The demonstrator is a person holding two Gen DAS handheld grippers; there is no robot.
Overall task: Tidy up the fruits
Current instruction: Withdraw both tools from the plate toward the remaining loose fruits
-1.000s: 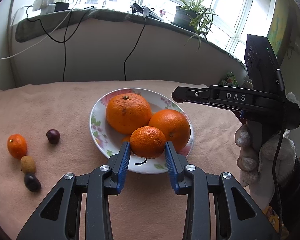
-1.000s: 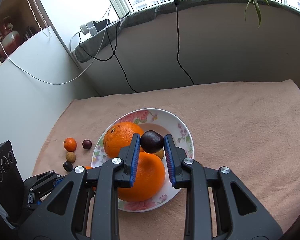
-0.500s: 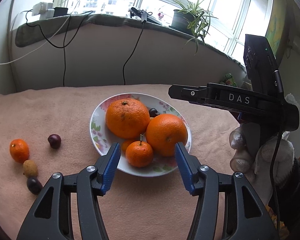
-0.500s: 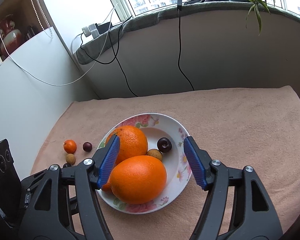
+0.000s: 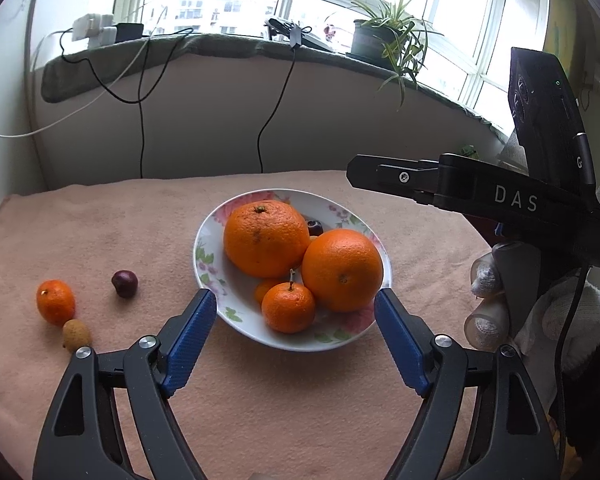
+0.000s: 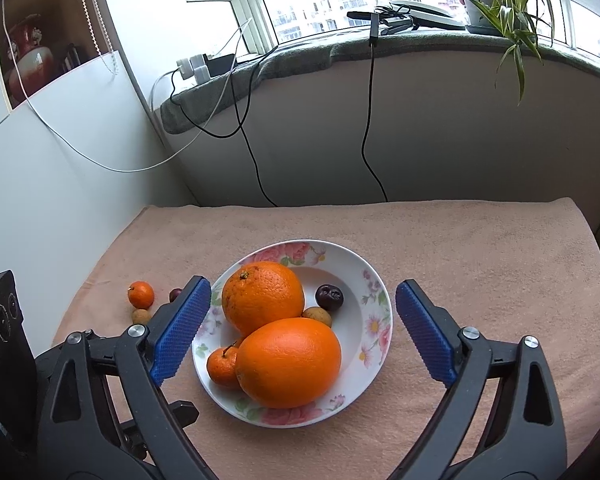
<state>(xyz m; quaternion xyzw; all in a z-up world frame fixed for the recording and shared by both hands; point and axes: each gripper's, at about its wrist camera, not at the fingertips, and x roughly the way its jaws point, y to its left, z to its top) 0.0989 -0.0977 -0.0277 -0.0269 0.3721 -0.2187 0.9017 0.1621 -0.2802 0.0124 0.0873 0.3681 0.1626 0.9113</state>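
We work over a table covered with a peach towel, set against a pale wall below a window sill carrying cables, chargers and a potted plant. A floral plate sits mid-table. On it lie two large oranges: the far orange with its stem end tipped up and away, and the near orange, whose long axis runs left to right in the right wrist view. A small mandarin stands stem-up at the plate's near rim, with a dark plum and a brown longan behind the oranges. Off the plate to the left rest a loose mandarin, a second plum and another longan.

Our left gripper and right gripper both stand spread wide, having just been opening, nothing pressed by the blue pads. A second ago the left clamped the small mandarin and the right pinched the dark plum; both fruits now lie free on the plate. A gloved hand holds the right tool
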